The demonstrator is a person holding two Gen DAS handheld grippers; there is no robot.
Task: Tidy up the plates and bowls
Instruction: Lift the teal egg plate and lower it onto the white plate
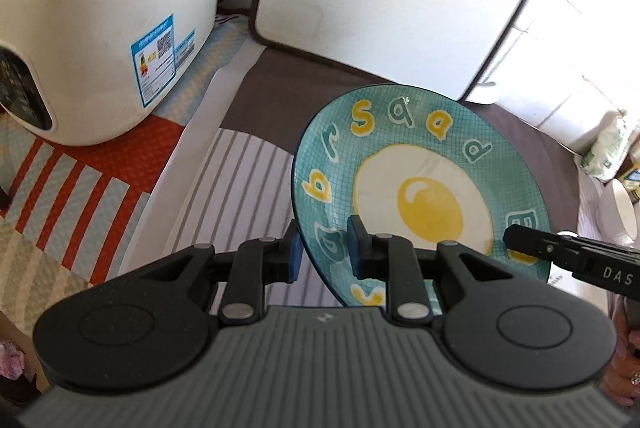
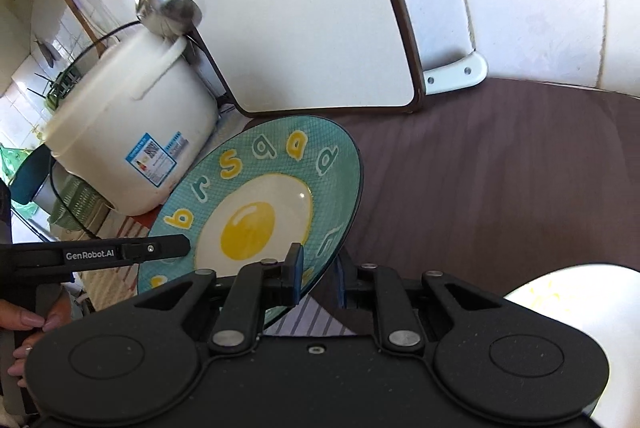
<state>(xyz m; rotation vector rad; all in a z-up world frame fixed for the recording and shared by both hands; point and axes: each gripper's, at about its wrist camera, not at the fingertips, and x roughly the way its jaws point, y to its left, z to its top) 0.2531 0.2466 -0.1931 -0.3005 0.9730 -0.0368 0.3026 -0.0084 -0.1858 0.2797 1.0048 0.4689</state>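
Both grippers' jaws on plate rim, above tablecloth.

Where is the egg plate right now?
The egg plate is held tilted above the striped cloth, clamped by the left gripper and right gripper, right of the white rice cooker.

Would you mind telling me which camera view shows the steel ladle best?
The right wrist view. There the ladle hangs by the wall, its shiny bowl just above the white rice cooker, in full sight. The left wrist view shows the rice cooker and the egg-print plate, but none of the ladle.
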